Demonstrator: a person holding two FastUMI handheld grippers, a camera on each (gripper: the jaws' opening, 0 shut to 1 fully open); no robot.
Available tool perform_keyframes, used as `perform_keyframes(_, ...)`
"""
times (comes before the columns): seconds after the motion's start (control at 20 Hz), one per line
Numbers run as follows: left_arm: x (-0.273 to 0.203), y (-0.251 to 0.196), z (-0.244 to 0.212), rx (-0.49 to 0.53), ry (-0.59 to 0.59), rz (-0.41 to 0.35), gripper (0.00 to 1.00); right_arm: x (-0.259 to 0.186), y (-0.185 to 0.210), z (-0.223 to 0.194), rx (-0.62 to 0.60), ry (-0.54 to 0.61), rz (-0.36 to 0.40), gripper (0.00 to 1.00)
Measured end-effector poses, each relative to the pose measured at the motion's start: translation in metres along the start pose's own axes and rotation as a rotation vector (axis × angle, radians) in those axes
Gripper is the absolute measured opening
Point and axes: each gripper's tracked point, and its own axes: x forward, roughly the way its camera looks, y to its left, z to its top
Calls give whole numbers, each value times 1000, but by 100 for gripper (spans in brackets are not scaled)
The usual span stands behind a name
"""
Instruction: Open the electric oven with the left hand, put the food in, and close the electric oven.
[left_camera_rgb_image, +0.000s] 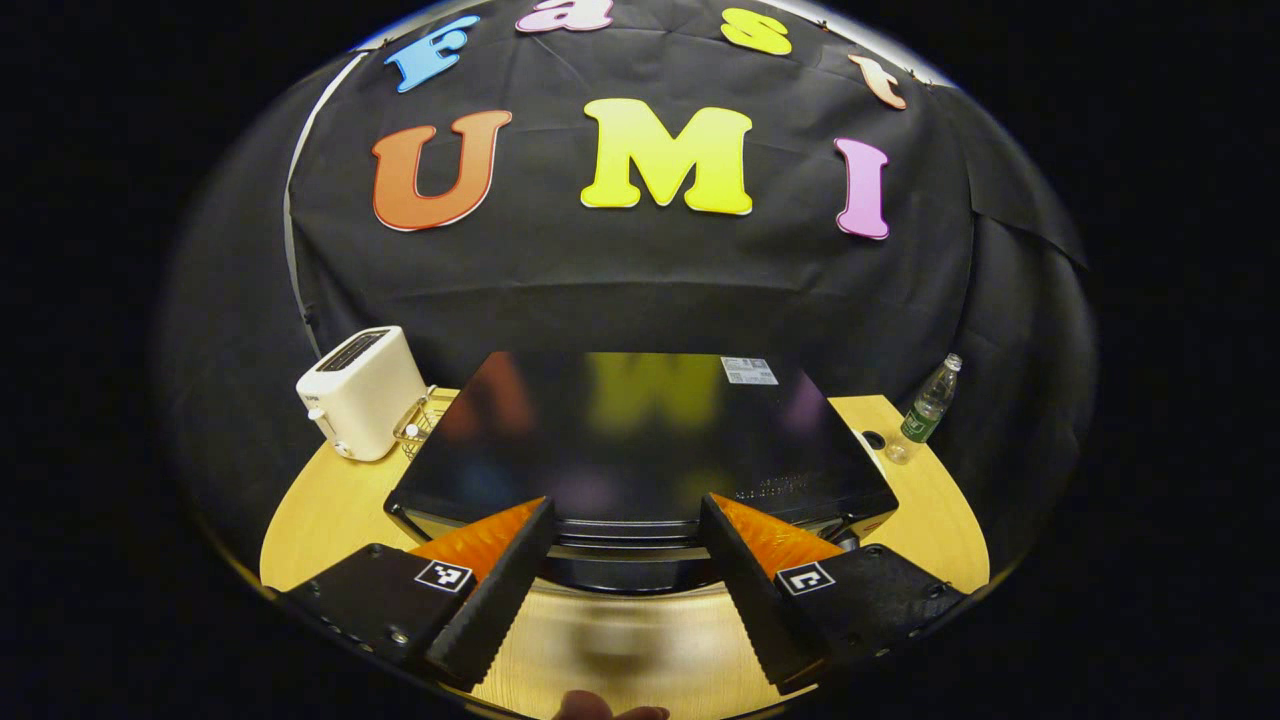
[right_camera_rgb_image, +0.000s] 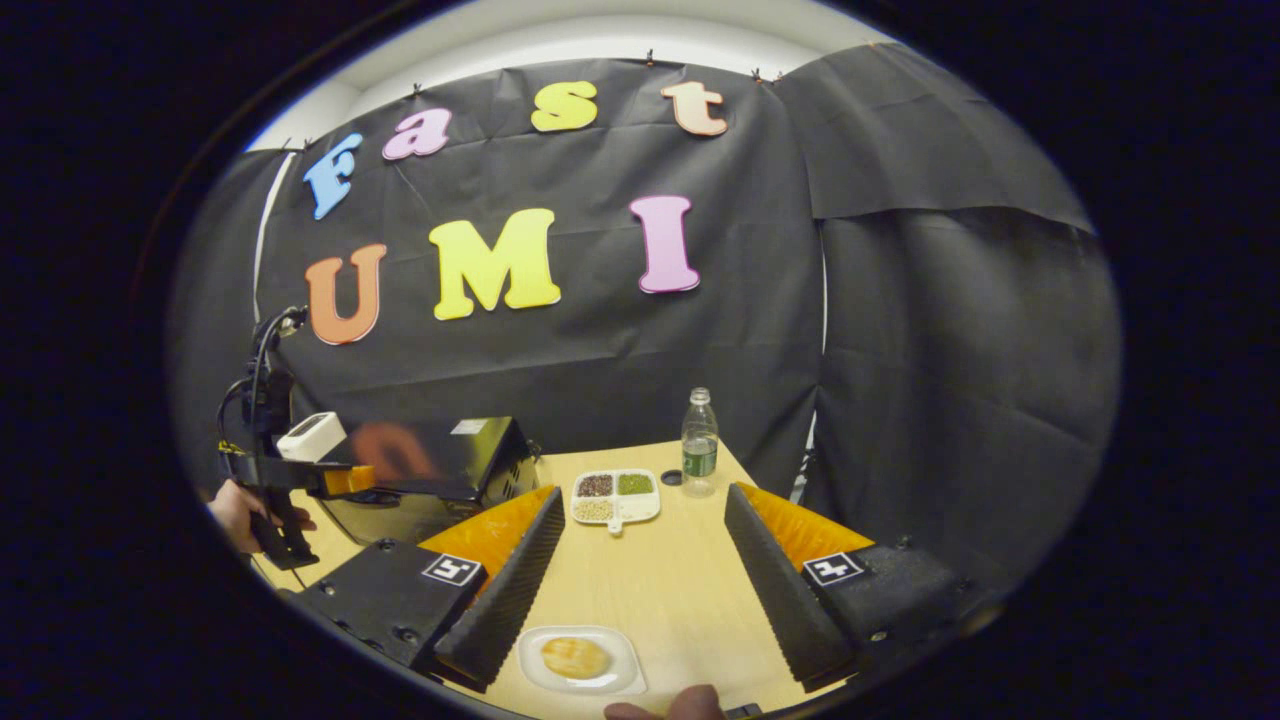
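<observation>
On the wooden table (right_camera_rgb_image: 690, 570): everything sits on one light tabletop.
Left gripper (left_camera_rgb_image: 625, 545): jaws spread wide, gripping nothing; it hangs just in front of the electric oven (left_camera_rgb_image: 640, 450), level with the top edge of the oven's front, fingers either side of the middle.
Oven state: door looks closed; glossy black top faces the camera.
Left of that claw: a white toaster (left_camera_rgb_image: 362, 392) beside the oven, with a small wire rack (left_camera_rgb_image: 420, 420) between them.
Right of that claw: a plastic bottle (left_camera_rgb_image: 930, 405) near the table's far corner.
Right gripper (right_camera_rgb_image: 640, 590): jaws wide apart, empty, held above the table.
Food: a round bun (right_camera_rgb_image: 575, 657) on a white plate (right_camera_rgb_image: 625, 675), low between the right claw's fingers.
Ahead of right claw: a divided tray (right_camera_rgb_image: 615, 497) of grains, the bottle just beyond it.
Far left of right claw: the left gripper in a hand (right_camera_rgb_image: 238, 515), at the oven's front.
</observation>
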Motion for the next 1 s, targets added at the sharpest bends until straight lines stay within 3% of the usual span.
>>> perform_keyframes(0.2,-3,-1,-5,42,-11,6,96,-5,3,0,19,-9,0,100)
perform_keyframes(0.3,-8,-4,-11,13,-1,-2,96,-7,2,-3,36,-3,-9,100)
perform_keyframes(0.35,-13,-4,-12,-6,1,-8,87,-10,1,-4,44,-1,-15,100)
perform_keyframes(0.4,-14,-3,-19,7,19,-11,97,-14,1,-5,50,-1,-20,100)
perform_keyframes(0.45,-18,-2,-22,29,20,-12,100,-17,1,-5,53,-2,-24,100)
perform_keyframes(1.0,-67,-3,-84,45,135,-52,96,-58,15,-10,22,-22,-48,96)
